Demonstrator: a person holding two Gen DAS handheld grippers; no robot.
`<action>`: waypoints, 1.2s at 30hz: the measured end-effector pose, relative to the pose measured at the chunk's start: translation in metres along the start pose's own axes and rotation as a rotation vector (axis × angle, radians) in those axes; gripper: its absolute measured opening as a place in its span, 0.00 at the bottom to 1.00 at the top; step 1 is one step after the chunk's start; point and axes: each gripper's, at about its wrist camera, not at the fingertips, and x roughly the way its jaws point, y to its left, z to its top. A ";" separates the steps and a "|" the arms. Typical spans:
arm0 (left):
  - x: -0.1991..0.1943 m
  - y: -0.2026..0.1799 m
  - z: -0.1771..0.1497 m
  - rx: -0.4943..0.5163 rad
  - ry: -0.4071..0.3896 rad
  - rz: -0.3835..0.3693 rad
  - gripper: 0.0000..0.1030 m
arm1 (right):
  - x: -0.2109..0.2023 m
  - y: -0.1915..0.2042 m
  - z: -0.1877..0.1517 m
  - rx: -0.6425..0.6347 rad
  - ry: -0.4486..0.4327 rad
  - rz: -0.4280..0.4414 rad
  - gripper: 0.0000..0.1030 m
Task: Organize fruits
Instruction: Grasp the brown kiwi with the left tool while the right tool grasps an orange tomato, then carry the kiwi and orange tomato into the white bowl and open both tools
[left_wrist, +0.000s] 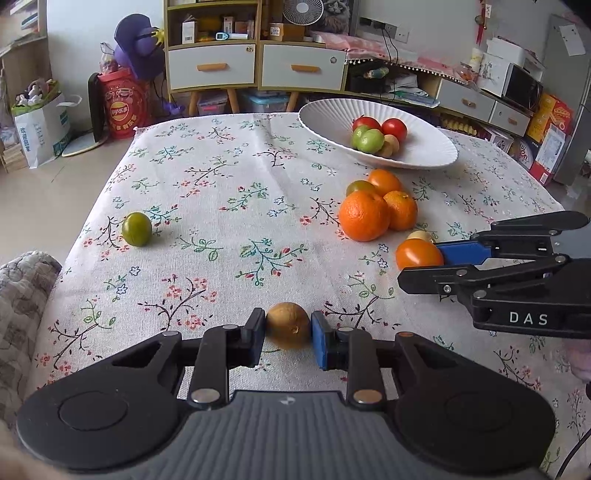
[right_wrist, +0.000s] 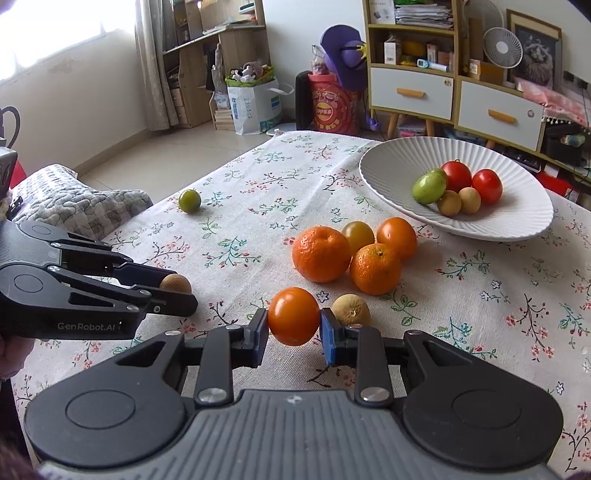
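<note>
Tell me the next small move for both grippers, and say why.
Probably lift both straight up, then carry toward the white ribbed bowl. The left gripper is shut on a small brown fruit and the right gripper on an orange tomato, both low over the floral tablecloth. The bowl already holds fruit.

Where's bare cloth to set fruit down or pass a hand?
Free: the wide stretch between the green tomato, the white dish and the left gripper; also the dish's empty left half. Crowded: the orange cluster below the dish, down to the right gripper.
</note>
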 end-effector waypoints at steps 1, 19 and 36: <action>0.000 -0.001 0.000 0.001 -0.002 -0.001 0.33 | -0.001 0.000 0.000 0.001 -0.002 0.002 0.26; -0.009 -0.001 0.011 -0.019 -0.057 -0.024 0.33 | -0.014 -0.006 0.017 0.025 -0.041 0.012 0.26; -0.012 -0.027 0.052 -0.023 -0.137 -0.068 0.33 | -0.026 -0.043 0.046 0.084 -0.129 -0.048 0.26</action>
